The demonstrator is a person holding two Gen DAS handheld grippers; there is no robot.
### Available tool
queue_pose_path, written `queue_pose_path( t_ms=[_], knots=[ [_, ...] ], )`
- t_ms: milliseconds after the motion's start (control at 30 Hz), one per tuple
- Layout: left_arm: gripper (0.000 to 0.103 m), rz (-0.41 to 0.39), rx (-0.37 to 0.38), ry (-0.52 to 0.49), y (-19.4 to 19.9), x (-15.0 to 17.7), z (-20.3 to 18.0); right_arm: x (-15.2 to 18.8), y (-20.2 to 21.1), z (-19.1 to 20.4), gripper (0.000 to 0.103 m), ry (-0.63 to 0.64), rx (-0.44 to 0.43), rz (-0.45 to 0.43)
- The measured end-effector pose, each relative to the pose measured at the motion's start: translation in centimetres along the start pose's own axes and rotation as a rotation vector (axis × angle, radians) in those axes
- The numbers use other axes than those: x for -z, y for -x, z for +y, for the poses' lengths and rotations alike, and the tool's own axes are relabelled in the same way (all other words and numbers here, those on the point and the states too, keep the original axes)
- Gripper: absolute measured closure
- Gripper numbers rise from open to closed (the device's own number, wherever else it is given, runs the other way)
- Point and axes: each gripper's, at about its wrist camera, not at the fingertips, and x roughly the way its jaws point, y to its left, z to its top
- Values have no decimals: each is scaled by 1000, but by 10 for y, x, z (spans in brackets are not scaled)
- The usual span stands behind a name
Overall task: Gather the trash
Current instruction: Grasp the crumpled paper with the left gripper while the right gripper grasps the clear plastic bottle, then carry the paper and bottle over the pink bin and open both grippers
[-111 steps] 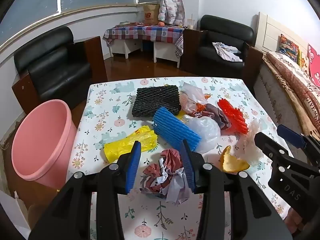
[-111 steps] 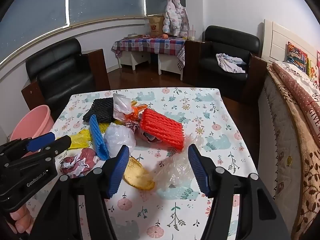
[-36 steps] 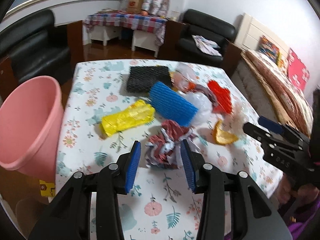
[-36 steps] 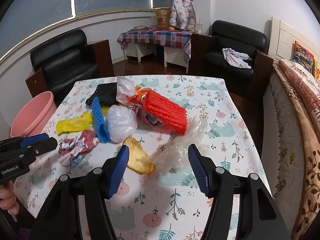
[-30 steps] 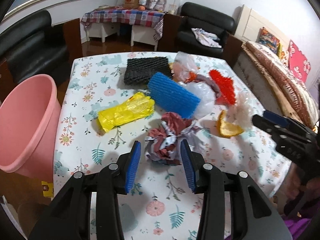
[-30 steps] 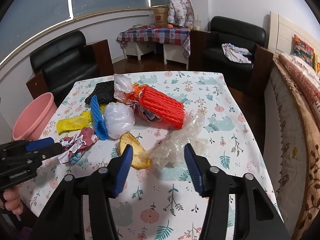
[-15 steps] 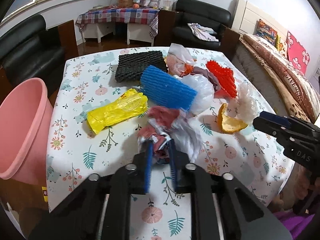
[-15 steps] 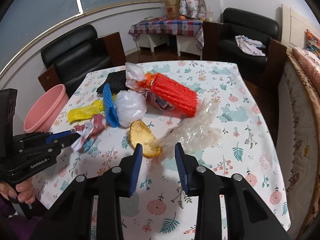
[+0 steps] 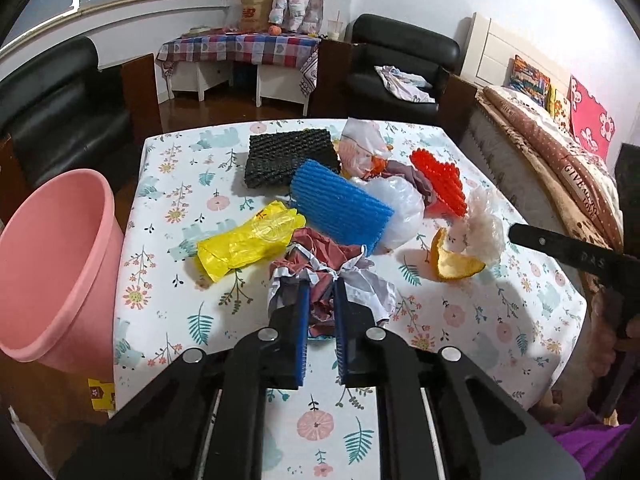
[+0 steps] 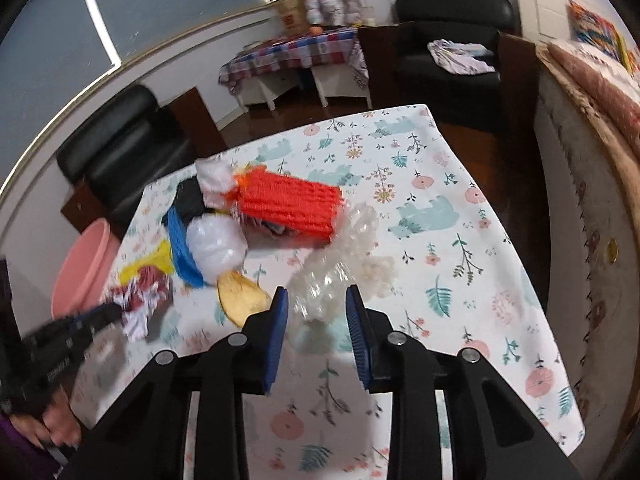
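My left gripper (image 9: 320, 292) is shut on a crumpled red and white paper wad (image 9: 340, 268) at the near side of the floral table (image 9: 460, 344); the wad also shows in the right wrist view (image 10: 142, 296). My right gripper (image 10: 316, 300) is half closed around a clear crinkled plastic wrap (image 10: 340, 264), its pads apart from each other. A pink bin (image 9: 52, 256) stands left of the table. On the table lie a yellow bag (image 9: 244, 240), blue foam net (image 9: 340, 208), black foam net (image 9: 288, 156), red foam net (image 10: 292, 204), white bag (image 10: 216, 244) and orange peel (image 10: 240, 296).
Black armchairs (image 9: 60, 112) stand beyond the table's left and far sides. A bed (image 9: 560, 152) runs along the right edge. A small checked table (image 9: 240, 48) stands at the far wall.
My left gripper closed on the paper wad, which it had straddled open. My right gripper moved in over the clear plastic wrap and narrowed its jaws, swinging left.
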Motion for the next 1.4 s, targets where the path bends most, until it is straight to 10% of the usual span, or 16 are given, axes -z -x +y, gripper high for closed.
queue_pose_path(
  t_ms=[367,800,1400],
  knots=[
    [92,-1,24,6,1,3,3,1,-35,2,73,-70,22,108],
    [92,-78,35,22,25,-1,11,2,14,22,86,43,80,-48],
    [92,-229,-272,210,94,-7,120,-30,-15,217,85,375,-313,-21]
  ],
)
